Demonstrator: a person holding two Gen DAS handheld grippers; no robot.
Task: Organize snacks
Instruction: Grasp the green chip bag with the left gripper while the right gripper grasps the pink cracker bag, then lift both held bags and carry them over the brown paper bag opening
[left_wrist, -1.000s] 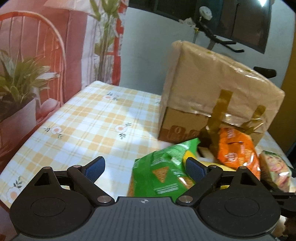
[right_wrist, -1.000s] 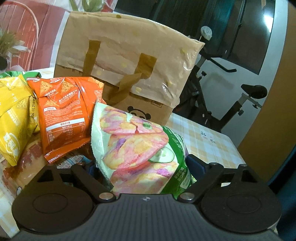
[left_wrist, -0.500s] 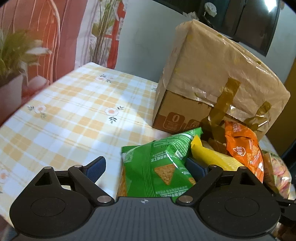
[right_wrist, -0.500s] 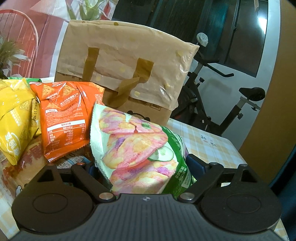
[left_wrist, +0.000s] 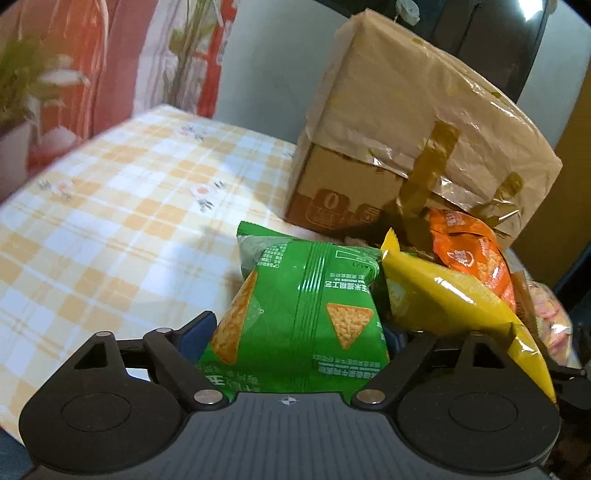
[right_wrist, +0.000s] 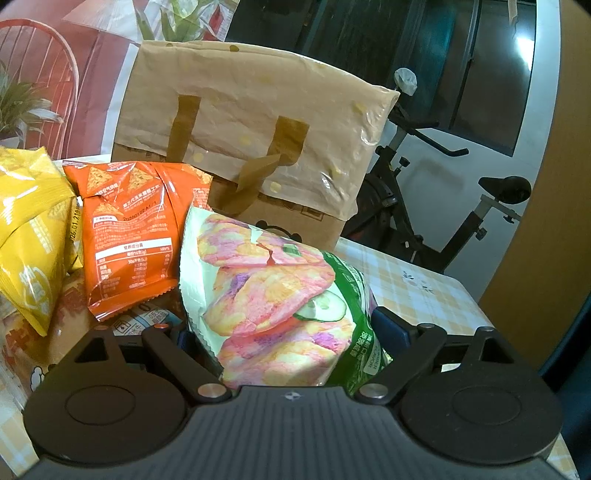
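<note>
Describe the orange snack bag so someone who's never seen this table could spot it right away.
Find the big paper-wrapped cardboard box on the checked tablecloth. Leaning at its foot is the orange bag, between a yellow bag and a pink-chip bag. Only it is orange, with triangle chips printed on top.

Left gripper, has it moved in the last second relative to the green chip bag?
Yes. The left gripper has closed in on the green chip bag, which now sits between its fingers; the cardboard box looms nearer.

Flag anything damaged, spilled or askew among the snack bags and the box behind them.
Nothing spilled or torn. The bags are a loose heap: the yellow bag leans across the orange bag, and the green bag sits upside down. The cardboard box wears wrinkled plastic with peeling tape.
</note>
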